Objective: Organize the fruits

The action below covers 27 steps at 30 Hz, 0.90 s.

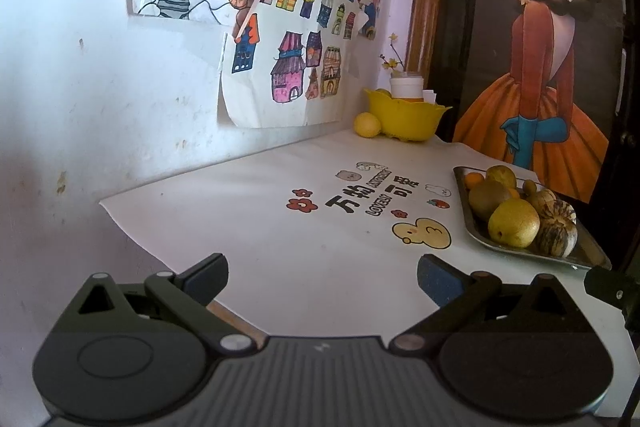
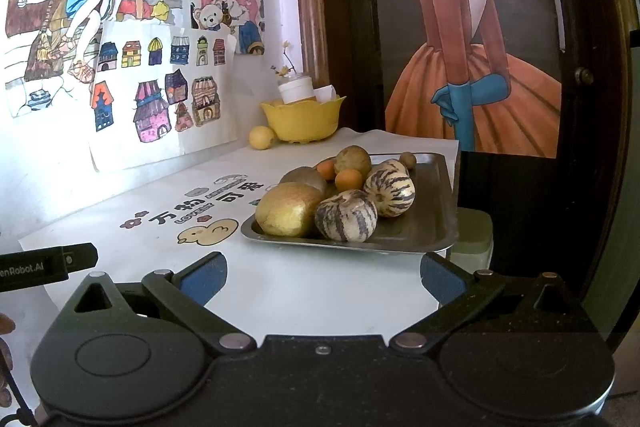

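A metal tray (image 2: pixel 424 223) (image 1: pixel 588 255) holds several fruits: a big yellow pear-like fruit (image 2: pixel 289 209) (image 1: pixel 514 223), two striped melons (image 2: pixel 346 215) (image 2: pixel 390 189), small oranges (image 2: pixel 348 179), brown kiwis (image 2: pixel 353 159). A yellow bowl (image 2: pixel 302 118) (image 1: pixel 404 115) stands at the back by the wall, a yellow lemon (image 2: pixel 261 137) (image 1: pixel 367 125) beside it. My left gripper (image 1: pixel 322 277) is open and empty over the white mat. My right gripper (image 2: pixel 323 273) is open and empty just in front of the tray.
The white mat (image 1: pixel 280 227) with printed characters and a duck covers the table. A white jar with flowers (image 2: pixel 296 87) sits in the bowl. Drawings hang on the wall at left; a dark door with a poster stands at right.
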Available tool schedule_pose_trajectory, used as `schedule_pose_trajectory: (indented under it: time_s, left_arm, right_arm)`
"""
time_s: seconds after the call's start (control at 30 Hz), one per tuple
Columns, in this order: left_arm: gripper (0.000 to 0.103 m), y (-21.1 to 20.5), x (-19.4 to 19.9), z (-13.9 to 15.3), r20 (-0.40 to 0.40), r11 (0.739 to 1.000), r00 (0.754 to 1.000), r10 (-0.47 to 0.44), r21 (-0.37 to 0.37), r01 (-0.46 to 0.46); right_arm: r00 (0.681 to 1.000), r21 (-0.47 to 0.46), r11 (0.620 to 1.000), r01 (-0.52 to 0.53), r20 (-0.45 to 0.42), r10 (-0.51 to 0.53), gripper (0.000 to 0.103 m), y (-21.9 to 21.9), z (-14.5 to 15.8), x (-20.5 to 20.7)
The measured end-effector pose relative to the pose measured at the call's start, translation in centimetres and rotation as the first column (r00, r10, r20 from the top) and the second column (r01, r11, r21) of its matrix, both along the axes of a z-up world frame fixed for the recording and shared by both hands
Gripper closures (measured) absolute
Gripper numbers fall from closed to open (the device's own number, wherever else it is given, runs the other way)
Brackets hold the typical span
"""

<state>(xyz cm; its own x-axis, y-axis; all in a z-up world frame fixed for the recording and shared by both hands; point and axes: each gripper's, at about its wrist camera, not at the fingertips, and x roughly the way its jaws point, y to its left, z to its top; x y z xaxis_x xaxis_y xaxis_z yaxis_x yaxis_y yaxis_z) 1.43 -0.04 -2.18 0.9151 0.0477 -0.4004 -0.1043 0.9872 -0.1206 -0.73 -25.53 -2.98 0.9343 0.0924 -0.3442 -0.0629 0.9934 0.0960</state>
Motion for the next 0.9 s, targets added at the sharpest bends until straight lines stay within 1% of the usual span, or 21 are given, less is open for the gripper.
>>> schedule_pose_trajectory:
  time_s: [0.53,0.8,0.9]
  left_arm:
    - [0.000,0.05,-0.03,-0.32,-0.015,1.000,1.000,-0.003,-0.013,0.003]
    - [0.000,0.32,0.32,-0.40,-0.049,0.999,0.999,0.002,-0.040,-0.003]
    - [0.000,0.24,0.40,-0.42,-0.065,1.000,0.998,0.007,-0.028,-0.009]
  right_arm:
    - [1.000,0.000,1.000,0.001,-0.002,-0.001,0.001,0.15,-0.04,0.00]
    - [1.000,-0.003,1.000,-0.006,-0.006,0.006,0.001,0.56,-0.26,-0.14]
    - [1.000,-0.002,1.000,-0.012,-0.009,0.012,0.001,0.63,-0.41,-0.10]
